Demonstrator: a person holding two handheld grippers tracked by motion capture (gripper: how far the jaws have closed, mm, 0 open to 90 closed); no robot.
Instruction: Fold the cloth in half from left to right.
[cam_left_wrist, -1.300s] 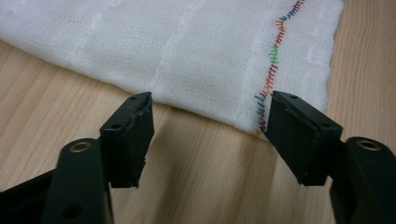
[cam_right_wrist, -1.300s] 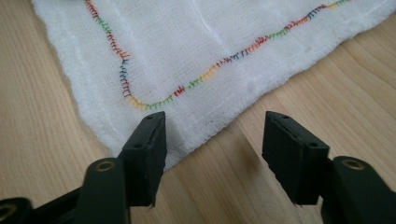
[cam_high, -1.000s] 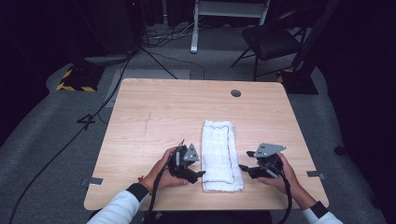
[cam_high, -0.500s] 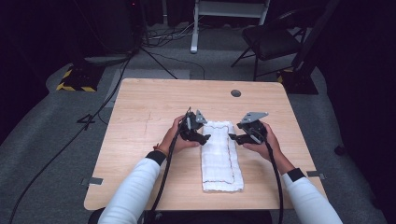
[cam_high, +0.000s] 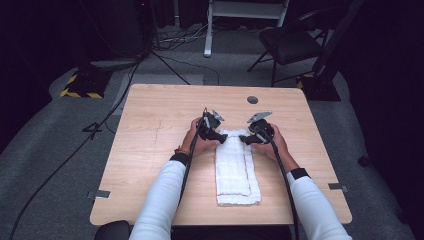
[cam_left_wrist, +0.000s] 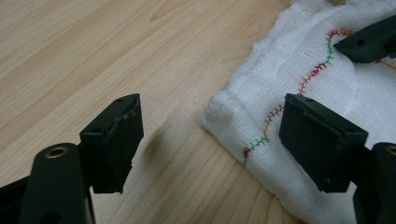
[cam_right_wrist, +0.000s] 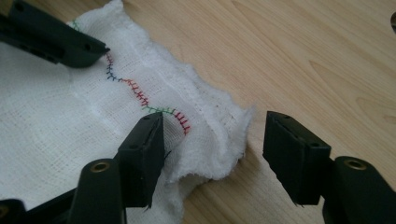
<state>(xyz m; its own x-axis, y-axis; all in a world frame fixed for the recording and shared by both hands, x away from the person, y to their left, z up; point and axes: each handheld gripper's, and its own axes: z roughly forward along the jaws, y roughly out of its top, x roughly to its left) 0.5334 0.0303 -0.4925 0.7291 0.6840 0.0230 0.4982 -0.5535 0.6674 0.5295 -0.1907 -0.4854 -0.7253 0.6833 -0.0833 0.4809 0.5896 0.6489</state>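
Wood-grain bench (cam_high: 150, 150) carried a folded white cloth (cam_high: 235, 170) near its middle. Both grippers sat at the cloth's far corners — left gripper (cam_left_wrist: 210, 140) gaped around one corner, right gripper (cam_right_wrist: 212, 140) gaped around the other — neither pinching it.

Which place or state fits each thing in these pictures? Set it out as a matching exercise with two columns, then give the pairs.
Things:
1. cloth
2. left hand-held gripper
3. right hand-held gripper
4. chair

Places or states:
A. on the floor beyond the table
B. open at the cloth's far right corner
C. folded into a long strip, flat on the table
D. open at the cloth's far left corner

Pairs: 1-C, 2-D, 3-B, 4-A
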